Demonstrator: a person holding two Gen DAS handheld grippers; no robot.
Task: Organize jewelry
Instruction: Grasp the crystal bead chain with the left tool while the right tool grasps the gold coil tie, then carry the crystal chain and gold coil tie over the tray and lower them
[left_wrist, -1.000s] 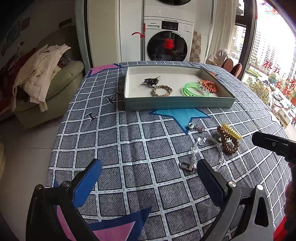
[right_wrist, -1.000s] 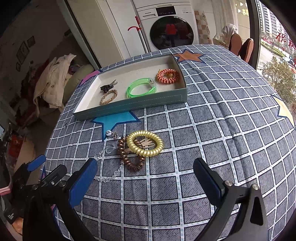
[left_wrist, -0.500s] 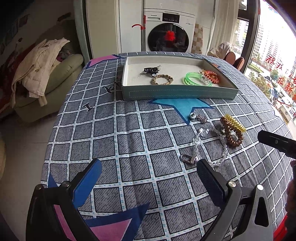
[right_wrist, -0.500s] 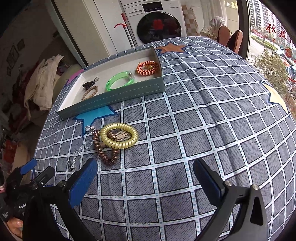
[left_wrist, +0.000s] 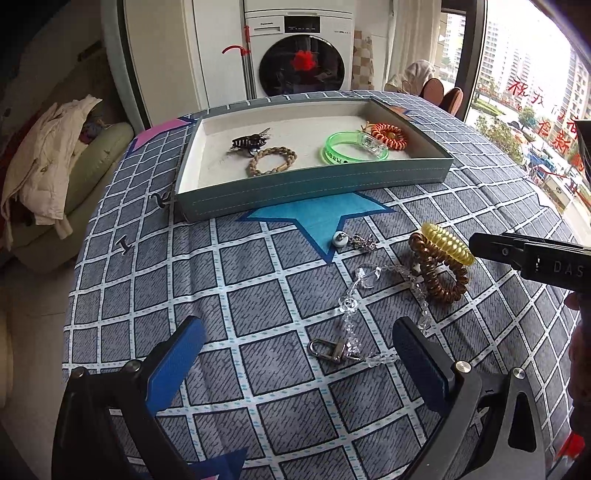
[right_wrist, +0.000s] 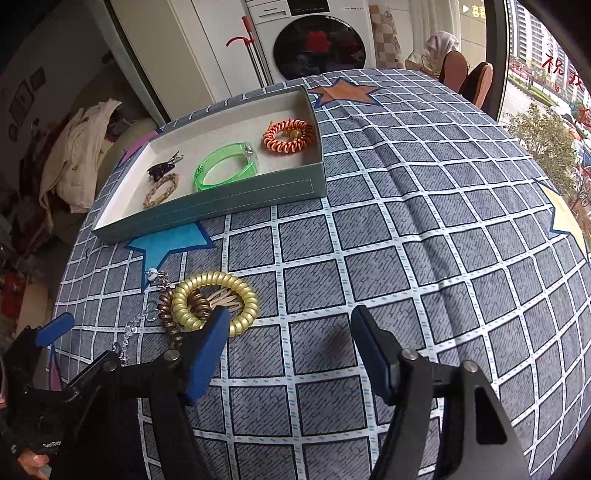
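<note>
A teal tray (left_wrist: 314, 186) (right_wrist: 236, 206) holds a black hair clip (left_wrist: 249, 141), a braided bracelet (left_wrist: 272, 161), a green bangle (left_wrist: 354, 147) (right_wrist: 225, 168) and an orange coil tie (left_wrist: 389, 134) (right_wrist: 289, 136). On the cloth lie a yellow coil tie (left_wrist: 447, 243) (right_wrist: 216, 304), a brown coil tie (left_wrist: 437, 278) (right_wrist: 168, 314), a clear bead chain (left_wrist: 354, 314) with a clasp, and a small charm (left_wrist: 339, 239). My left gripper (left_wrist: 295, 363) is open just short of the chain's clasp. My right gripper (right_wrist: 290, 354) is open, its left finger (right_wrist: 207, 354) beside the yellow tie.
The table has a grey checked cloth (right_wrist: 424, 240) with star patches. A washing machine (left_wrist: 301, 55) stands behind it, a sofa with a cream coat (left_wrist: 40, 158) at the left, and a window (left_wrist: 524, 92) at the right.
Both grippers have moved forward and lower toward the loose jewelry. The right gripper's jaws have narrowed and its left finger now sits next to the yellow tie.
</note>
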